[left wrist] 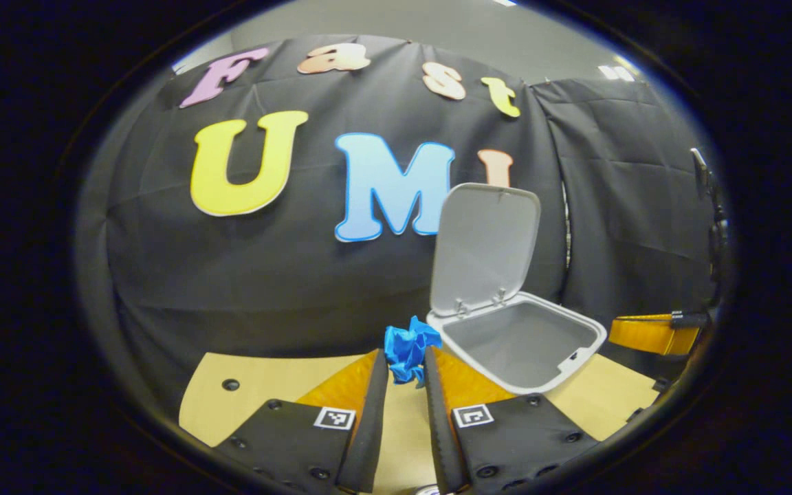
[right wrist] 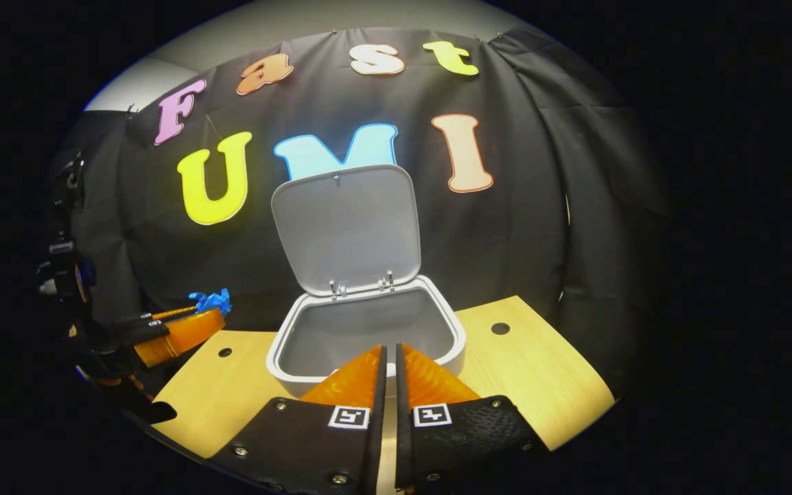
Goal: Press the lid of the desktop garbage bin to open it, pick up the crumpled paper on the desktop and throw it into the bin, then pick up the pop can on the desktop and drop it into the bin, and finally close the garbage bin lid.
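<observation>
In the left gripper view, the blue crumpled paper is pinched between the 2 fingers of the left gripper at lower centre, just left of the bin, whose lid is raised. The right gripper is held nearly closed, empty, at bottom centre.

No words, brands or numbers can be read. There are only square black-and-white code markers, one on each finger mount of the left gripper and the right gripper, at the near edge.
</observation>
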The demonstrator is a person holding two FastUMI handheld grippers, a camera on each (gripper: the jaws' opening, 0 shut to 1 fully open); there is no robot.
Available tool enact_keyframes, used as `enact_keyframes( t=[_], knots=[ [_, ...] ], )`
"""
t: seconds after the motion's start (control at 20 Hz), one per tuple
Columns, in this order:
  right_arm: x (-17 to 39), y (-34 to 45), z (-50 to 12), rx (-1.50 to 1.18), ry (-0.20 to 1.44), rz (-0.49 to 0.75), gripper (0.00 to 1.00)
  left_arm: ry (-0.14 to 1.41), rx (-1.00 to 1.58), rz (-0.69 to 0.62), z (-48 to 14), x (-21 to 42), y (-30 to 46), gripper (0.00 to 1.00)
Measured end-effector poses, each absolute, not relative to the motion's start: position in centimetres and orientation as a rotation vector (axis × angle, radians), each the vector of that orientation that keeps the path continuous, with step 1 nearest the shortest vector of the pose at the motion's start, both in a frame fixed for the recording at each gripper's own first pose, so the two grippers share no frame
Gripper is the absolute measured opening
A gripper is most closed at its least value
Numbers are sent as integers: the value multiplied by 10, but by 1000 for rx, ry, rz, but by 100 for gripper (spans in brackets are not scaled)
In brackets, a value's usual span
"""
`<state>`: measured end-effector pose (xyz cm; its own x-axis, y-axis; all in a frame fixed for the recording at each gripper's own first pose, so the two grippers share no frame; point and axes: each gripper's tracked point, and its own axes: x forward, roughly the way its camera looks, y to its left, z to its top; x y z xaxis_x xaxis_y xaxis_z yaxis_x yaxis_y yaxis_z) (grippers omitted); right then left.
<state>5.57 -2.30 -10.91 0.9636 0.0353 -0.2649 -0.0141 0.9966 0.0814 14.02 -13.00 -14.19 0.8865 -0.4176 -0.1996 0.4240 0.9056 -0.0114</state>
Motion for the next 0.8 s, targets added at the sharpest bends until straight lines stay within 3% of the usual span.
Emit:
enact_keyframes(
  t=[0.05,0.15,0.2,0.25,0.3,0.35,0.4,0.45,0.75,0.8],
  knots=[
    [54,-24,-109,87,268,22,9,196,24,-463,-138,142,-144,38],
    [51,-24,-110,101,268,17,9,193,7,-491,-125,147,-166,38],
    [49,-25,-110,102,267,15,9,189,4,-504,-123,147,-174,46],
    [47,-26,-109,103,266,11,9,189,4,-517,-122,145,-182,46],
    [46,-28,-109,106,264,8,9,188,6,-532,-121,145,-190,38],
    [45,-29,-107,110,262,5,9,187,8,-545,-121,144,-197,38],
    [44,-31,-105,112,258,0,9,188,11,-556,-130,143,-198,30],
    [43,-32,-104,115,254,-5,9,185,16,-558,-130,144,-203,46],
    [35,-40,-104,127,254,-22,9,193,13,-570,-131,142,-220,90],
    [34,-39,-105,129,256,-22,9,193,15,-566,-131,142,-218,92]
  ],
)
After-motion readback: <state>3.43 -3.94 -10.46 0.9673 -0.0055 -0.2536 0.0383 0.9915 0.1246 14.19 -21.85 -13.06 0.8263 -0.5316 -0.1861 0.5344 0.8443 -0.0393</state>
